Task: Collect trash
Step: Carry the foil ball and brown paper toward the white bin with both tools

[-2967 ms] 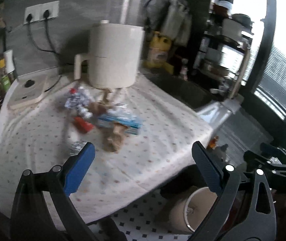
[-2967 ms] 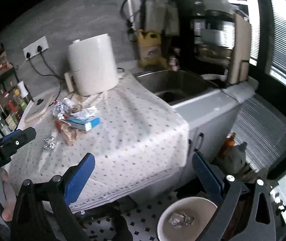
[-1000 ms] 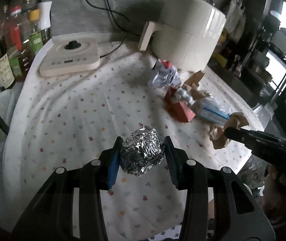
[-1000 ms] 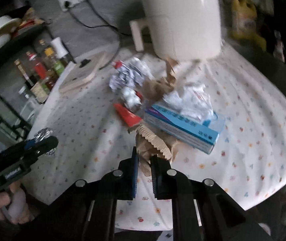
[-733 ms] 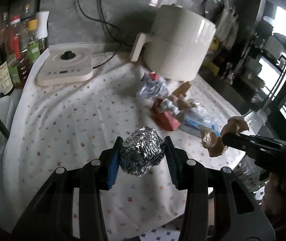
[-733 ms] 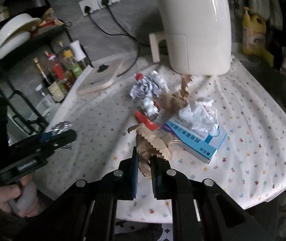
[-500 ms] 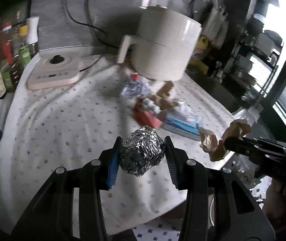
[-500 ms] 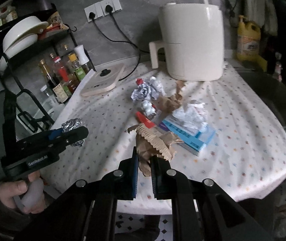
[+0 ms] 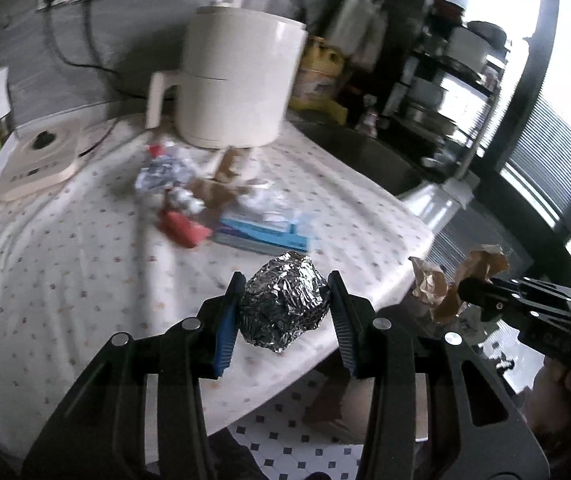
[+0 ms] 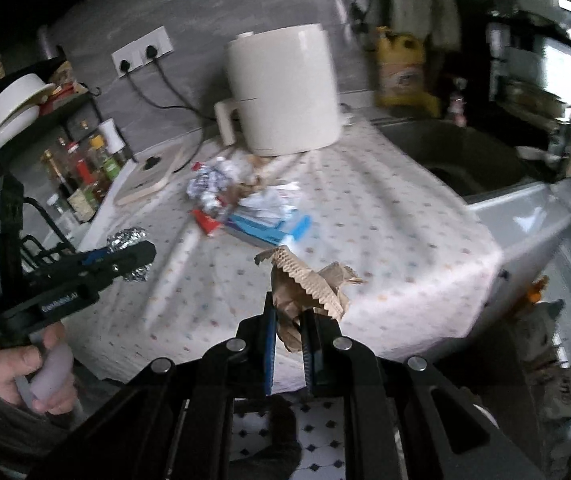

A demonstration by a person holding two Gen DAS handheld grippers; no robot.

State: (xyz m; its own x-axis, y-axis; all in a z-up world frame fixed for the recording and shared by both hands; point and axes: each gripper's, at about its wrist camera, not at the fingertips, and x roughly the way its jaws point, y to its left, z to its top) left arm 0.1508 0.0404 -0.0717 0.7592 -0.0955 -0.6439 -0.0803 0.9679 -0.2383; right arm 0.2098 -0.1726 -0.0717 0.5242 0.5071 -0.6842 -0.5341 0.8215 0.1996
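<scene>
My left gripper [image 9: 283,312] is shut on a crumpled foil ball [image 9: 283,306] and holds it in the air over the front edge of the clothed table [image 9: 65,280]. My right gripper [image 10: 289,336] is shut on a crumpled brown paper wad [image 10: 305,280], also lifted near the table's front edge. The foil ball shows in the right wrist view [image 10: 129,240] and the paper wad in the left wrist view [image 9: 445,284]. More trash lies mid-table: a blue box [image 9: 261,232], a red packet [image 9: 183,226], crumpled foil and paper [image 9: 161,168].
A white air fryer [image 9: 237,80] stands at the table's back, a flat white appliance [image 9: 37,160] at back left. Bottles [image 10: 85,176] line a rack at left. A sink [image 10: 457,152] lies to the right. Tiled floor [image 9: 285,448] is below the table edge.
Both grippers closed on their trash and lifted it. Since a second ago they have pulled back from the table toward its front edge, views swinging right.
</scene>
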